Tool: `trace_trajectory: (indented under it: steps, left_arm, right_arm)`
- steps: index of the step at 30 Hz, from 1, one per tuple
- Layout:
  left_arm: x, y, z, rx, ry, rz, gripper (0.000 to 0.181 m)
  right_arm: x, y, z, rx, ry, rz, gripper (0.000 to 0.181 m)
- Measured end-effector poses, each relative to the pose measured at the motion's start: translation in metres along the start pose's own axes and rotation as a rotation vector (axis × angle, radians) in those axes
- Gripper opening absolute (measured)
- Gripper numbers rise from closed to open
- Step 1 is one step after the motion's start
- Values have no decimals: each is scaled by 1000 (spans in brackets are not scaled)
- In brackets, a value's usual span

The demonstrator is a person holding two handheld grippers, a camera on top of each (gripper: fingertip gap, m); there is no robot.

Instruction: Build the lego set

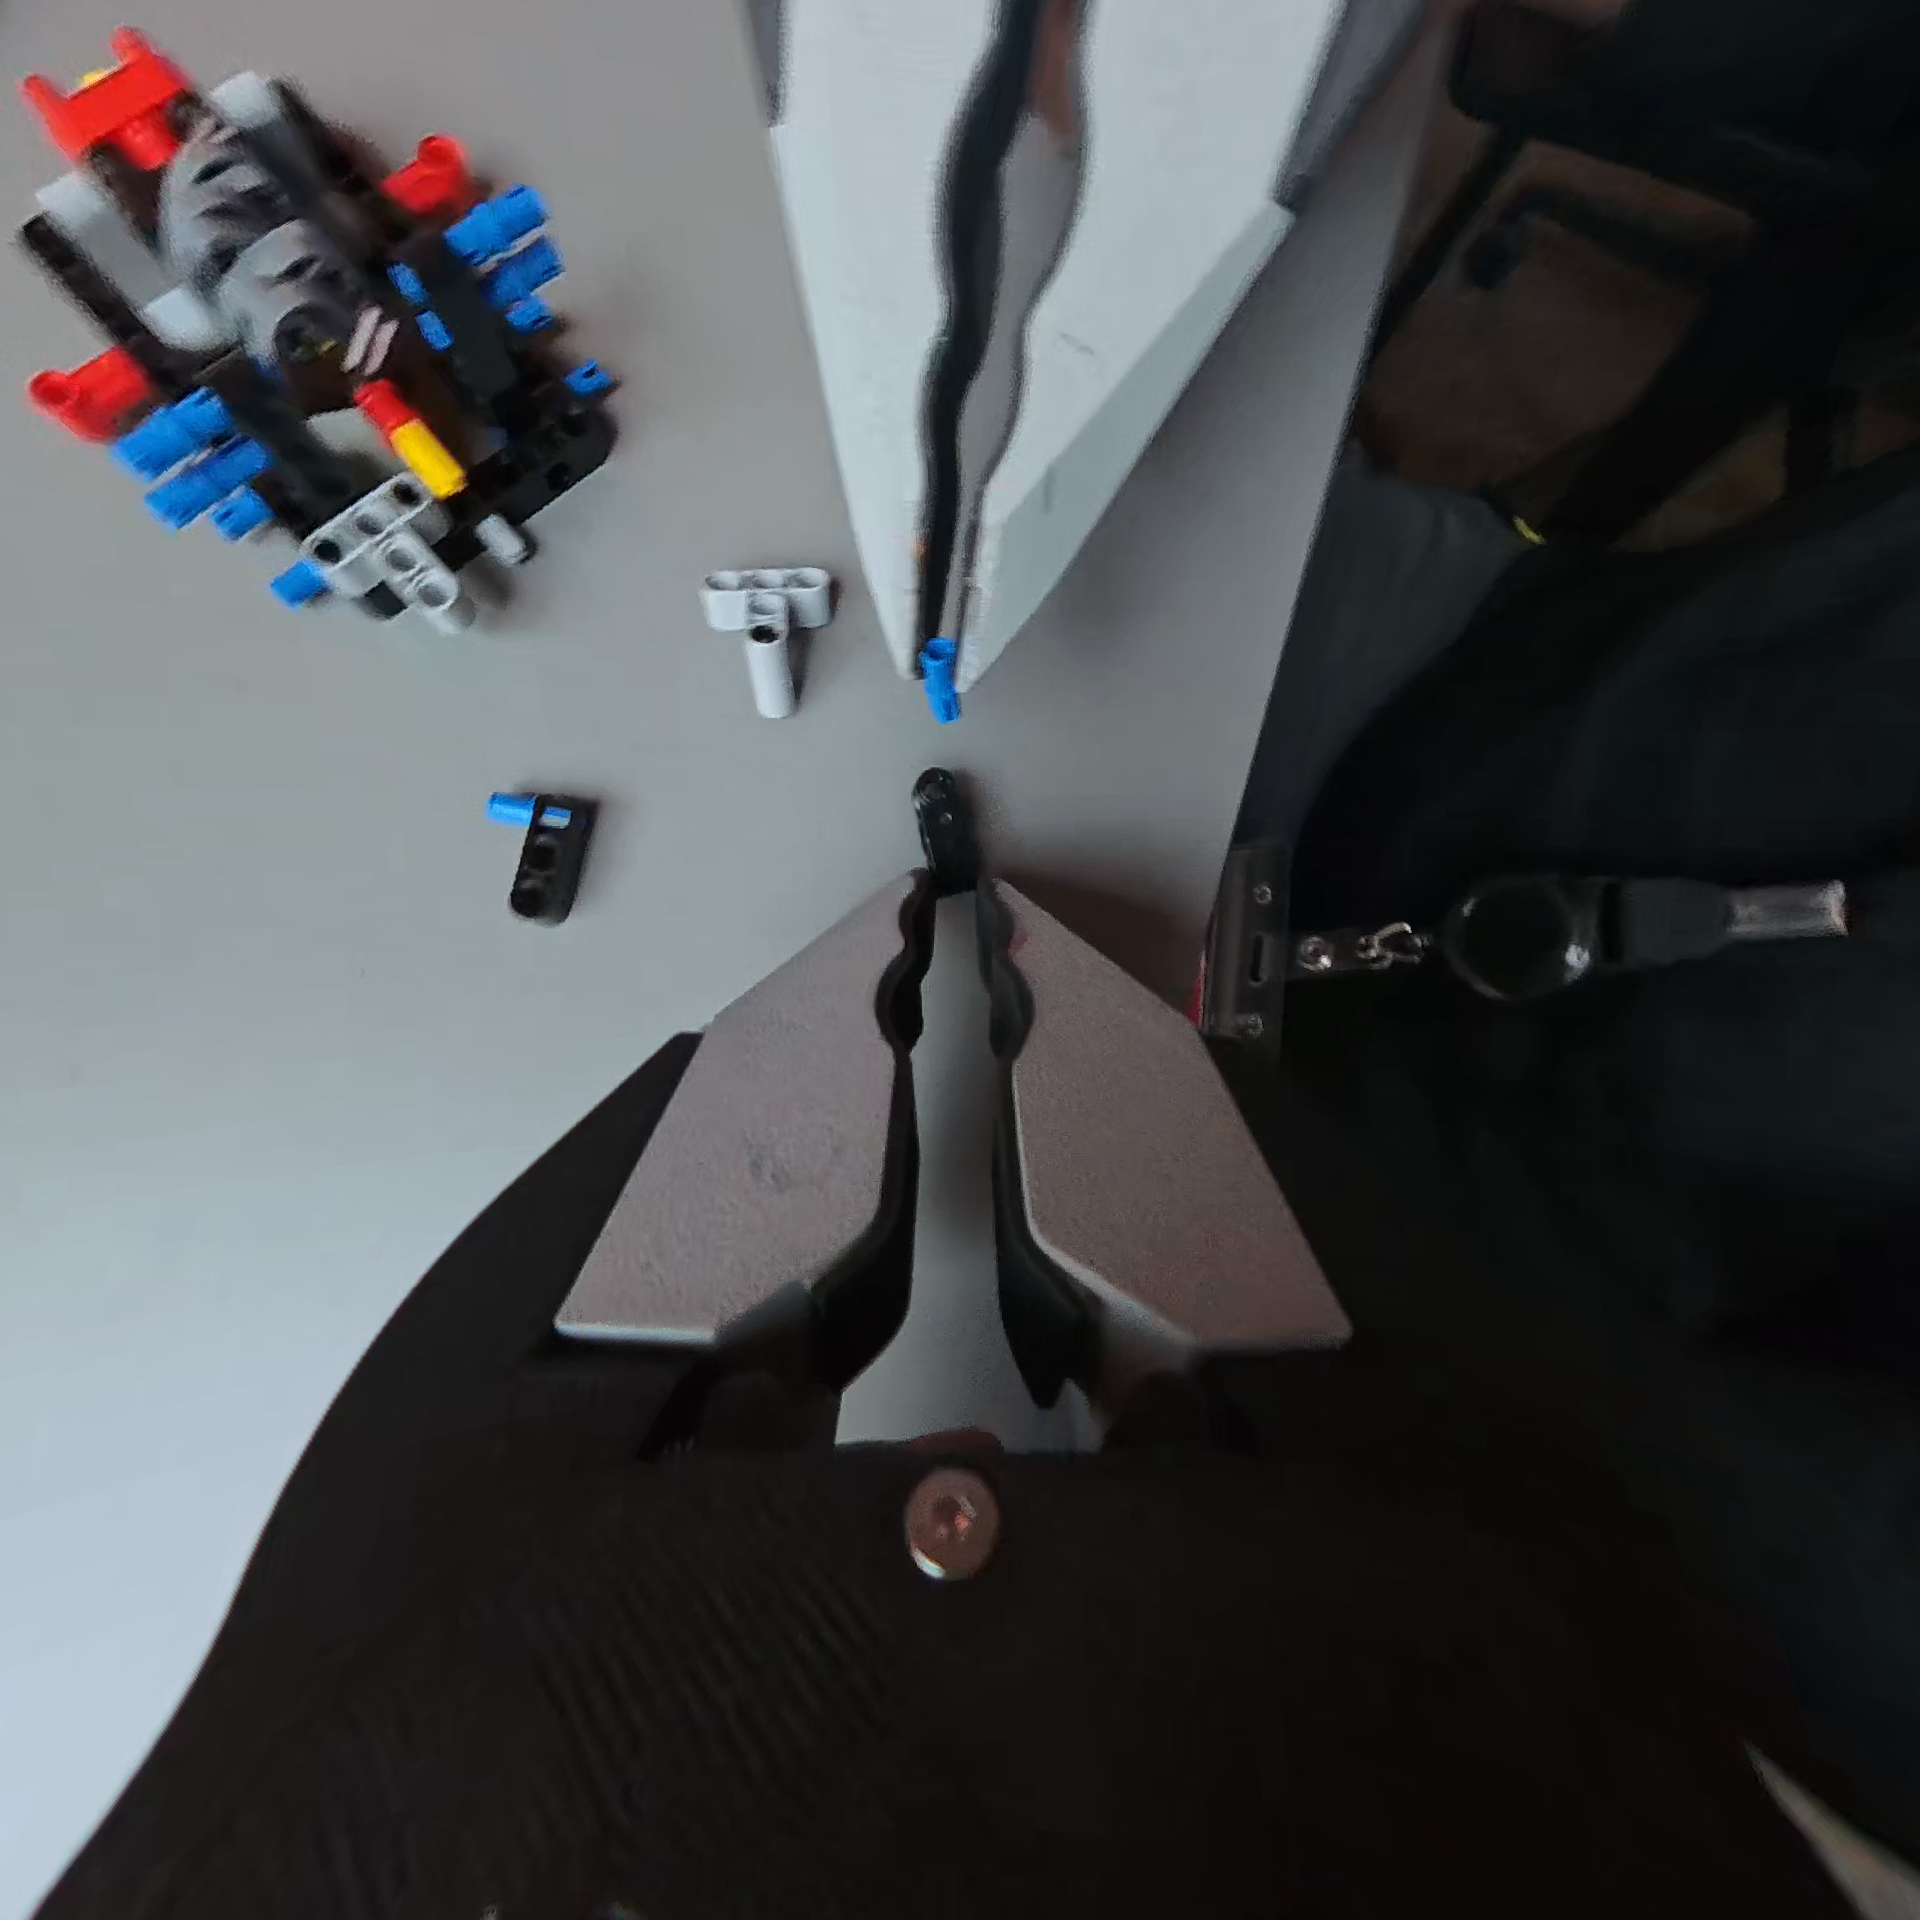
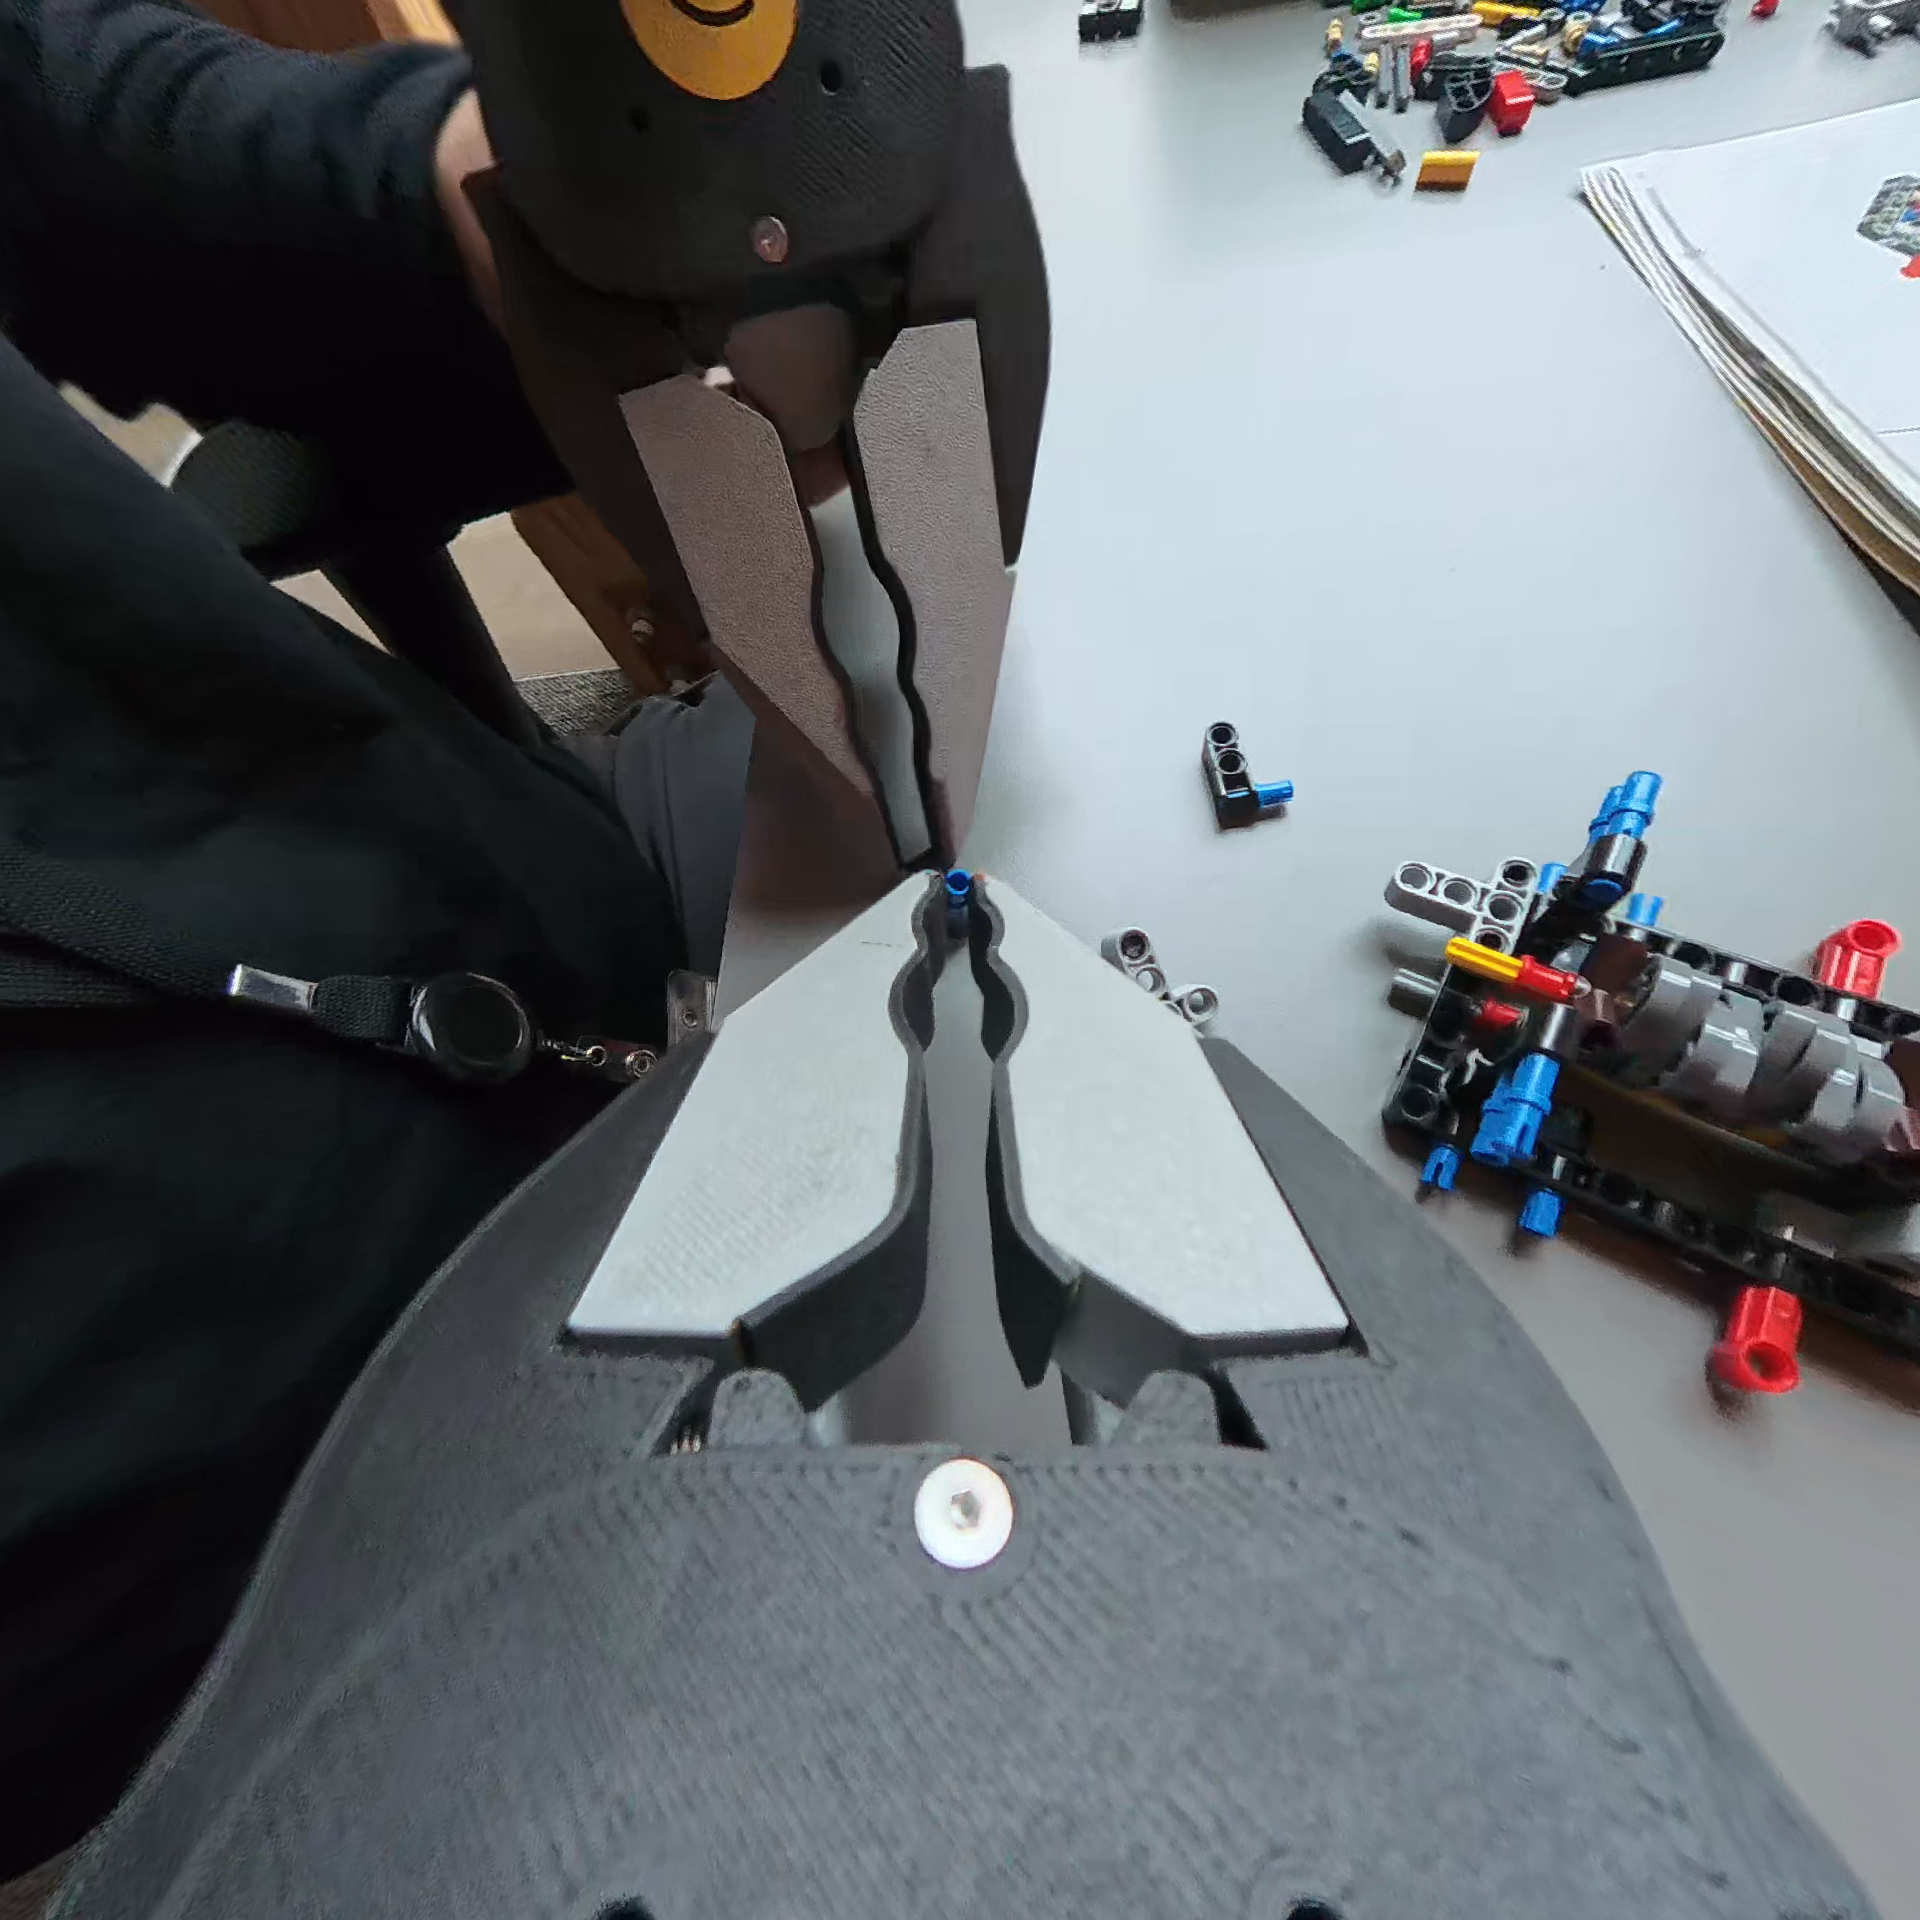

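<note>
The left gripper (image 1: pixel 948 883) is pinching a small black beam (image 1: pixel 943 826) with round holes at the very tips of its grey, matte, wedge-shaped fingers (image 1: pixel 790 1122), whose inner edges are lined with wavy black rubber. Facing it tip to tip, the right gripper (image 2: pixel 958 883) is clamping a short blue pin (image 2: pixel 957 889) between fingers of the same shape; in the left wrist view the pin is sitting just apart from the black beam, not yet touching it.

Taking the half-built model (image 2: pixel 1662 1049) as landmark: it is a black studless frame carrying ribbed grey cylinders, blue pins, red connectors and a yellow-and-red axle, and it is lying on a smooth, pale grey table (image 2: pixel 1351 520). Between the model and the gripper tips a light grey T-shaped piece (image 1: pixel 767 623) is lying flat, and near it a black beam with a blue pin (image 2: pixel 1242 784). Well beyond the model a heap of loose parts (image 2: pixel 1507 62) is spreading, with a stack of paper booklets (image 2: pixel 1766 332) beside it.

The grippers are meeting near the table's edge, close to a person's dark clothing (image 2: pixel 260 727). The table between the model and that edge is lying mostly bare.
</note>
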State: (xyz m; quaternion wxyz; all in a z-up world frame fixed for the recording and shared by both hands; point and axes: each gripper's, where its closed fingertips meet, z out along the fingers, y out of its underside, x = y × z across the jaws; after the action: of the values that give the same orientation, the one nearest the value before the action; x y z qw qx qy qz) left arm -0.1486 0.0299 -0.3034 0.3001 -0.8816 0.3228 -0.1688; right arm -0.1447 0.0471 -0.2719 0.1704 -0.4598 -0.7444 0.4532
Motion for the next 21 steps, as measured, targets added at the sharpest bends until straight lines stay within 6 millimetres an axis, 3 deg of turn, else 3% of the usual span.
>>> trace_trajectory:
  steps: [7, 10, 15, 18, 21]
  left_arm:
    - [2, 1, -2, -18, 198, 129, 6]
    - [7, -1, -1, -18, 243, 142, 16]
    - [4, -6, 2, -14, 250, 74, 18]
    - [2, -7, 4, -18, 231, 71, 7]
    - [2, -7, 4, -14, 240, 90, 7]
  right_arm:
    - [-5, 7, 8, -38, -21, -28, 0]
    - [-4, 7, 8, -40, -22, -46, 0]
    - [-4, 7, 6, -33, -34, -41, 0]
    - [-5, 8, 7, -35, -44, -41, 0]
    - [-7, 7, 6, -36, -51, -87, 0]
